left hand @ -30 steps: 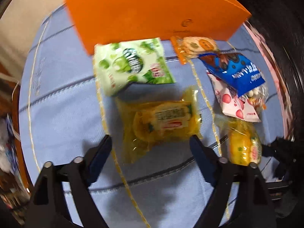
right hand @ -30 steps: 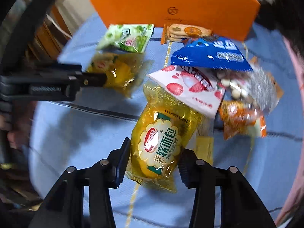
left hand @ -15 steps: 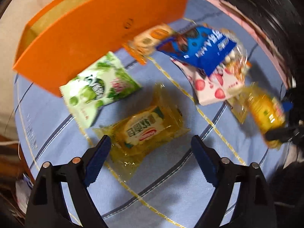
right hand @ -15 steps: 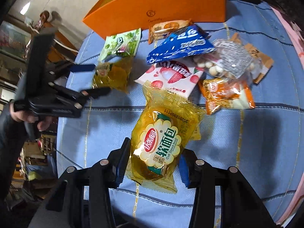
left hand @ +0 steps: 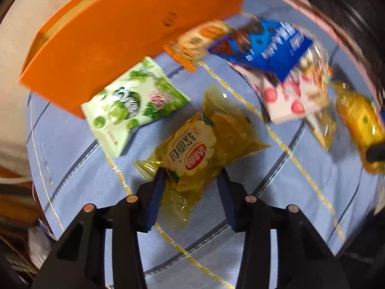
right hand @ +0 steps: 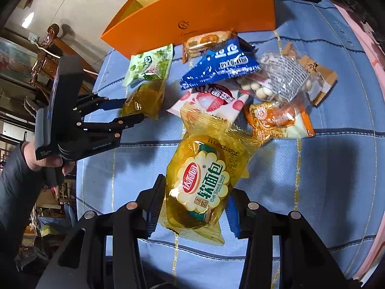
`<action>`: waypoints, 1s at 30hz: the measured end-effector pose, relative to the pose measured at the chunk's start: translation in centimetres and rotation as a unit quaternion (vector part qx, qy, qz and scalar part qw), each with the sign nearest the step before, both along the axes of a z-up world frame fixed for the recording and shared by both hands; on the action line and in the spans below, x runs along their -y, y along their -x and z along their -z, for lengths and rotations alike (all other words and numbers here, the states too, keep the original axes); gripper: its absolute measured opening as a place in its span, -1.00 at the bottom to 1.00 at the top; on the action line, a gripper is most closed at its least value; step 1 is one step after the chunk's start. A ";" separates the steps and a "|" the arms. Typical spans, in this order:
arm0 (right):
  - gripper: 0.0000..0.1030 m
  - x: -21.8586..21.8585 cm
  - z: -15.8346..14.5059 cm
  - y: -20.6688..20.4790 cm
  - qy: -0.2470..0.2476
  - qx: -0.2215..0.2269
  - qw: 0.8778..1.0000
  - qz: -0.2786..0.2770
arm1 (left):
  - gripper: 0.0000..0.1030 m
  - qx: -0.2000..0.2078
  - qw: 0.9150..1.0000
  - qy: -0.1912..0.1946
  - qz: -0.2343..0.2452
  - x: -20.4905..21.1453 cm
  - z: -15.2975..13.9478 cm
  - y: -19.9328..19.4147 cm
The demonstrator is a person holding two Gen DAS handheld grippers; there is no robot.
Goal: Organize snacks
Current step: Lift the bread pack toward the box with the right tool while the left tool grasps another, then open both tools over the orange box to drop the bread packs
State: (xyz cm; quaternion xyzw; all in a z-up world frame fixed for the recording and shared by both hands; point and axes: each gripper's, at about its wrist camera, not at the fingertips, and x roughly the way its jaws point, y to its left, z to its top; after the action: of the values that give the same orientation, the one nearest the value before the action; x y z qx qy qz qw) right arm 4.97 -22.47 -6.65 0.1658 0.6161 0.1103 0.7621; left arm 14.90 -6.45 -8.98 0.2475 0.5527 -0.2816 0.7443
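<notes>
Blue cloth with dark and yellow lines [right hand: 324, 192] covers the tabletop, and snacks lie all over it.

The left tongs [left hand: 191, 180] point down at a yellow bread pack [left hand: 192, 149]. Their jaws are closing, with the near end of that pack between them. The blue pads look like they touch the crinkly wrapper on both sides, but the pack lies flat on the cloth. The right tongs [right hand: 195, 204] are closed to a narrow gap on a second yellow bread pack [right hand: 204, 183], which looks lifted a little off the cloth.

So the step in hand seems to be picking up the two bread packs, one in each tongs. Next, the left tongs likely need to finish their squeeze and lift. Then both packs probably go into the orange box [right hand: 192, 12] at the far side.

Farther out, a green snack bag [left hand: 134, 106] leans by the box. A blue bag [right hand: 221, 65], a pink and white bag [right hand: 211, 98], an orange pack [right hand: 276, 120] and a clear bag of small white balls [right hand: 272, 82] lie in a heap.

Past the tabletop, on the left of the right tongs' view, stands carved wooden furniture [right hand: 45, 53], and a hand in a dark sleeve [right hand: 38, 161] holds the left tongs.
</notes>
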 end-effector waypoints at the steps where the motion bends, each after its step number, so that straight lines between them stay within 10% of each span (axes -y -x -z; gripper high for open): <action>1: -0.10 0.1 -0.1 0.0 -0.001 0.002 1.000 0.000 | -0.22 0.002 1.000 0.009 -0.012 -0.9 -0.7 0.3; 16: -0.10 2.2 -4.0 -1.8 -0.003 0.061 0.998 0.025 | -0.22 0.007 0.974 0.158 -0.164 -6.5 -8.7 -0.1; 30: -0.09 6.1 -12.7 -16.2 0.036 0.198 0.977 0.076 | -0.21 0.030 0.939 0.241 -0.243 -3.6 -15.4 -13.0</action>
State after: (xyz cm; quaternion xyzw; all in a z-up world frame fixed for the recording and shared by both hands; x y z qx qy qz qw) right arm 21.17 -28.57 6.10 0.1591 0.4419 0.0607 0.8807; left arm 27.94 -2.86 6.40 -0.0729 0.4886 -0.2098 0.8438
